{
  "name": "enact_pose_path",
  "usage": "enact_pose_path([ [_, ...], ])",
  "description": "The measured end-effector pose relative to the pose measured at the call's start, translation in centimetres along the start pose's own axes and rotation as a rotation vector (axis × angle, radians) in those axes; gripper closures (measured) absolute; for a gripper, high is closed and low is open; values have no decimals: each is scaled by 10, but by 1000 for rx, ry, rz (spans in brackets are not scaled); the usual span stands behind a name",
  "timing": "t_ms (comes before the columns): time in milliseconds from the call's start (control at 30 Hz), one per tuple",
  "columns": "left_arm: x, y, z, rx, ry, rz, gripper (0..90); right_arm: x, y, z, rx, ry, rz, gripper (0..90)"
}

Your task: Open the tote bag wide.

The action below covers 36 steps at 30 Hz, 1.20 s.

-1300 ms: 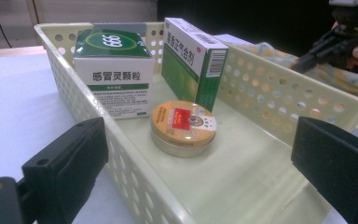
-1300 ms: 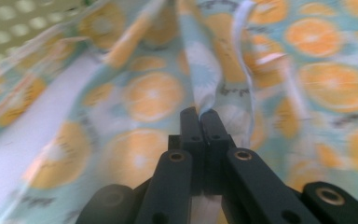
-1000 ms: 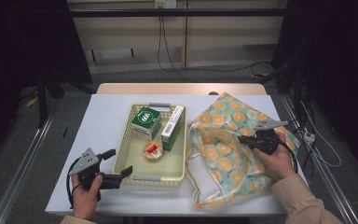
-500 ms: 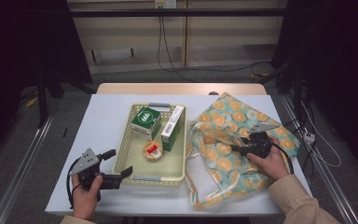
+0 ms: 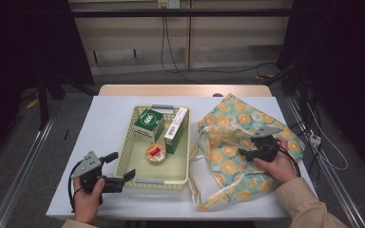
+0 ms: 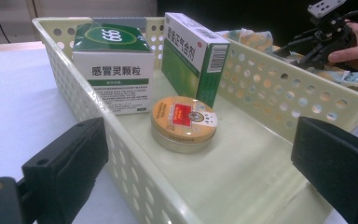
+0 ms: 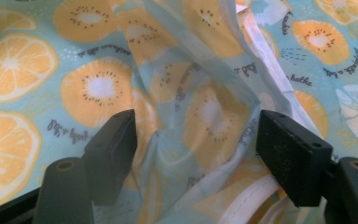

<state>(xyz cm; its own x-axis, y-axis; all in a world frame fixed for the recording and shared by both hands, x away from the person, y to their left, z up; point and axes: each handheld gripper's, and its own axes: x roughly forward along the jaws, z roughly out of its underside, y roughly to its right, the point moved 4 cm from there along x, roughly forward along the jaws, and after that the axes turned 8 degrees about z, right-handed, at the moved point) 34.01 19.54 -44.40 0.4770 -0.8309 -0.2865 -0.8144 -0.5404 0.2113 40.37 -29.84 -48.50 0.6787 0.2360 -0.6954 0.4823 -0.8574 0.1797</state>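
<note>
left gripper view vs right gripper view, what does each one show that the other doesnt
The left gripper view alone shows the yellow basket holding a green and white box, a slim green box and a round tin, with the right hand-held gripper farther off. The right gripper view alone shows the bag's fruit print and lettering up close between open jaws. Both show the fruit-print bag and two open black jaws.

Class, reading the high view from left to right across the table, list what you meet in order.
Left gripper → pale yellow perforated plastic basket → round orange tin → fruit-print fabric bag → right gripper.
</note>
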Motion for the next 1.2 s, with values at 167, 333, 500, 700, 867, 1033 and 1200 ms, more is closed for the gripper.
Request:
enact_pose_path([
  [167, -1, 0, 0, -2, 3, -2, 37, -6, -9, 0, -46, -21, -26, 354],
  [333, 0, 1, -1, 1, 3, 0, 37, -4, -5, 2, -12, -21, -26, 281],
  [500, 1, 1, -1, 4, -1, 2, 38, -1, 1, 6, 46, -2, -88, 341],
  [700, 2, 2, -2, 8, -2, 1, 38, -1, 0, 3, 50, -5, -97, 622],
  [867, 2, 2, -2, 8, -5, -1, 38, 0, -1, 1, 27, -5, -96, 774],
  [1033, 2, 3, -4, 8, 0, 4, 38, 2, -3, -3, 14, -12, -76, 880],
  [1200, 1, 4, -8, 12, 12, 6, 36, 3, -2, -5, 52, -20, -69, 900],
])
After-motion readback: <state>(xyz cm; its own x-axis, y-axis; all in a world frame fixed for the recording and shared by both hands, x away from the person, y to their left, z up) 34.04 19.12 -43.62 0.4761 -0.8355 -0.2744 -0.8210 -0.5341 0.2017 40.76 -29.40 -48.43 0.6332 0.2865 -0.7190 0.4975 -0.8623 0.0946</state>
